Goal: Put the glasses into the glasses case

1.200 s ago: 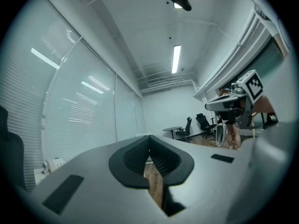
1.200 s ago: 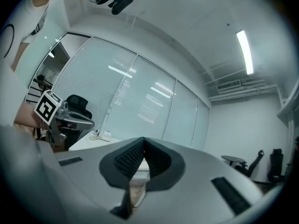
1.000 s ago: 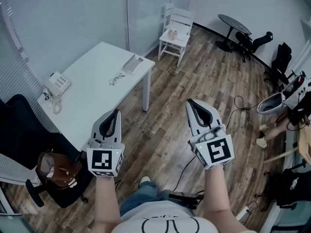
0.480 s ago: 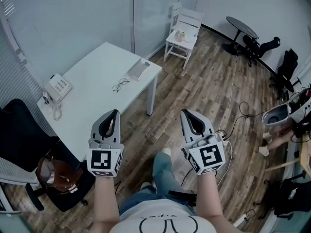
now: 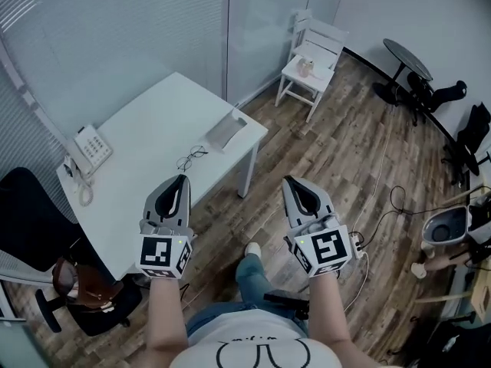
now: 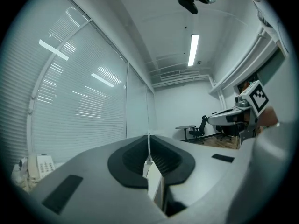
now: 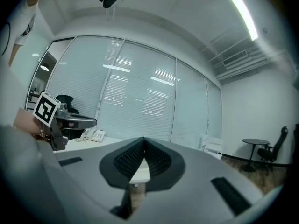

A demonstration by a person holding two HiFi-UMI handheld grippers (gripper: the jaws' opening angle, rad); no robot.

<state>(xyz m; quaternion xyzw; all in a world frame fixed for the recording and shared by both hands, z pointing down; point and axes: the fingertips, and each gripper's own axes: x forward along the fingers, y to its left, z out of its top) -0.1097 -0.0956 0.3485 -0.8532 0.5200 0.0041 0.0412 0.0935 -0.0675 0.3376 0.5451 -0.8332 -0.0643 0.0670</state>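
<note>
white table (image 5: pixel 146 121) — glasses (image 5: pixel 190 158) near case (image 5: pixel 226 131), well beyond fingers (image 5: pixel 165 205)

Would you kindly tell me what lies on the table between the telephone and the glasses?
Nothing; the head view shows bare white tabletop between the telephone and the glasses.

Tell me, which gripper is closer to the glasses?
Left. The left gripper is by the table edge, just short of the glasses; the right gripper is farther off, over the floor.

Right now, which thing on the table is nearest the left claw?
The glasses, mid-table just beyond the left claw; the case and phone lie farther off.
</note>
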